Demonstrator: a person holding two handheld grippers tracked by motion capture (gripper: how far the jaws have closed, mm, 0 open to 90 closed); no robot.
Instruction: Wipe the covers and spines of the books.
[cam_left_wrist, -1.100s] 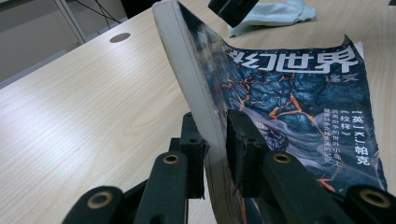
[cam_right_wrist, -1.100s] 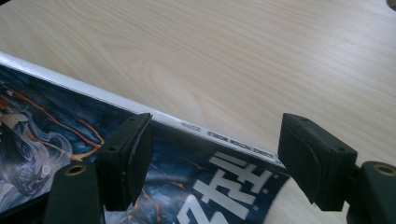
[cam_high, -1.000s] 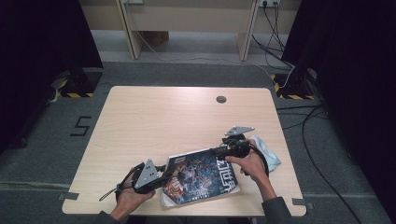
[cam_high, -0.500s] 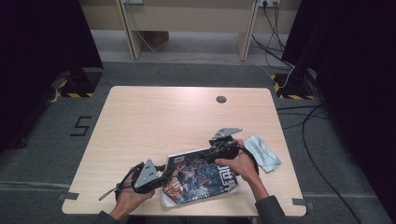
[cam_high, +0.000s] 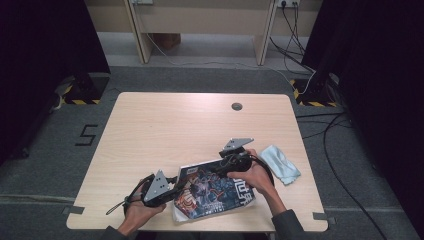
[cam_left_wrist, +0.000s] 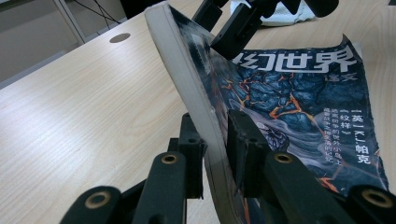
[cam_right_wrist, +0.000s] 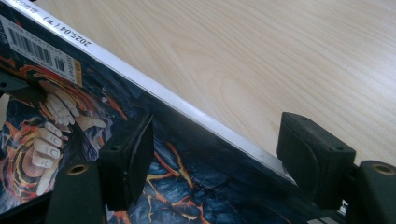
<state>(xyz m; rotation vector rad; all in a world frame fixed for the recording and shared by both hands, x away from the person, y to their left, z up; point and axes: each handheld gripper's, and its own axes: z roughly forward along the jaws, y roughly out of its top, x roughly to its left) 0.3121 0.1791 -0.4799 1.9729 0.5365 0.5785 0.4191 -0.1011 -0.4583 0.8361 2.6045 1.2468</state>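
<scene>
Wooden table (cam_high: 165, 130) seen from above, pale and mostly bare, with a glossy magazine (cam_high: 215, 192) lying near its front edge, closest to the person. Right of the magazine, just beside it, rests a crumpled light-blue cloth (cam_high: 280, 163). The magazine looks light and floppy: its spine side curls up off the table where it is lifted, so it will likely sag if raised by one corner, and the slick cover may slide between pads. Left gripper (cam_left_wrist: 217, 149) is clamped on the magazine's left edge, one jaw on each face of the pages. Right gripper (cam_right_wrist: 215, 154) hovers at the magazine's far edge with its jaws spread wide, straddling the white spine and pressing on nothing. Best hold, by judgement, is along the thick bound spine, where the pages are stiffest
</scene>
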